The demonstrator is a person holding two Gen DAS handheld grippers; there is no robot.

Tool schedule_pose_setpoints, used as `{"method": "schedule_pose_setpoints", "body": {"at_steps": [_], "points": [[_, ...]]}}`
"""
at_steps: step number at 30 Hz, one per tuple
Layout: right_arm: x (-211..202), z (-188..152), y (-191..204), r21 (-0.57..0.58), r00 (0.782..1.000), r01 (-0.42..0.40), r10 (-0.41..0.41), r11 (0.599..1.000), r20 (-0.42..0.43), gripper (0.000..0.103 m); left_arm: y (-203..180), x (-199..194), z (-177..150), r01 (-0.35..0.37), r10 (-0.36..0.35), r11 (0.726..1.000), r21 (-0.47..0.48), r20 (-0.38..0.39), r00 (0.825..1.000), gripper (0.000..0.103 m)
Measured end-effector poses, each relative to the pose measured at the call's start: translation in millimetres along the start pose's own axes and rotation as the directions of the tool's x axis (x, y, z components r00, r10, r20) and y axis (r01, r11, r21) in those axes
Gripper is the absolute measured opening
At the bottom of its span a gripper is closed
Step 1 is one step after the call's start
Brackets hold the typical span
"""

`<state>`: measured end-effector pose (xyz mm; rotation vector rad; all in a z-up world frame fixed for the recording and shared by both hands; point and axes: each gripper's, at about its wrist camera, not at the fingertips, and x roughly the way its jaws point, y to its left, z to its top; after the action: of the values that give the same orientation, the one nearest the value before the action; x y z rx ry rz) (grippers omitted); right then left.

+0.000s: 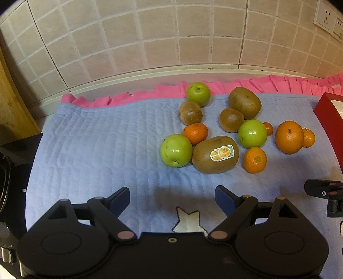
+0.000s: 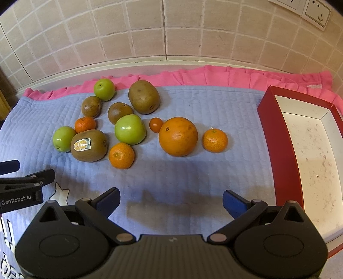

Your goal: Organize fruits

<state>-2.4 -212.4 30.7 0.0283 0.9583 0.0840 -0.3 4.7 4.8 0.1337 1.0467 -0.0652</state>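
Loose fruit lies on a blue quilted mat [image 1: 96, 139] [image 2: 193, 171]. A stickered kiwi [image 1: 215, 154] [image 2: 89, 145] rests beside a green apple [image 1: 175, 150] [image 2: 63, 138]. A big orange [image 1: 289, 137] [image 2: 178, 136] sits right of another green apple [image 1: 252, 133] [image 2: 130, 128], with several small mandarins and brown kiwis around. My left gripper [image 1: 172, 199] hangs open and empty above the mat, short of the fruit. My right gripper [image 2: 171, 201] is also open and empty, nearer than the big orange. Each gripper's side shows in the other's view, the right gripper [image 1: 323, 193] and the left gripper [image 2: 25, 188].
A red box with a white inside [image 2: 278, 137] [image 1: 325, 111] stands at the mat's right edge, holding nothing. A pink ruffle [image 2: 214, 75] borders the far side, below a tiled wall with sockets [image 2: 317, 12]. A dark appliance [image 1: 12, 171] sits at the left.
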Motion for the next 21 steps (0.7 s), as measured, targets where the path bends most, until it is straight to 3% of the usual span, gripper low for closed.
{"method": "schedule_pose_setpoints", "body": {"at_steps": [21], "points": [[0, 0, 0, 0.015, 1.000, -0.017, 0.016, 1.000, 0.014, 0.103, 10, 4, -2, 0.015, -0.015, 1.000, -0.018, 0.000, 1.000, 0.102]]}}
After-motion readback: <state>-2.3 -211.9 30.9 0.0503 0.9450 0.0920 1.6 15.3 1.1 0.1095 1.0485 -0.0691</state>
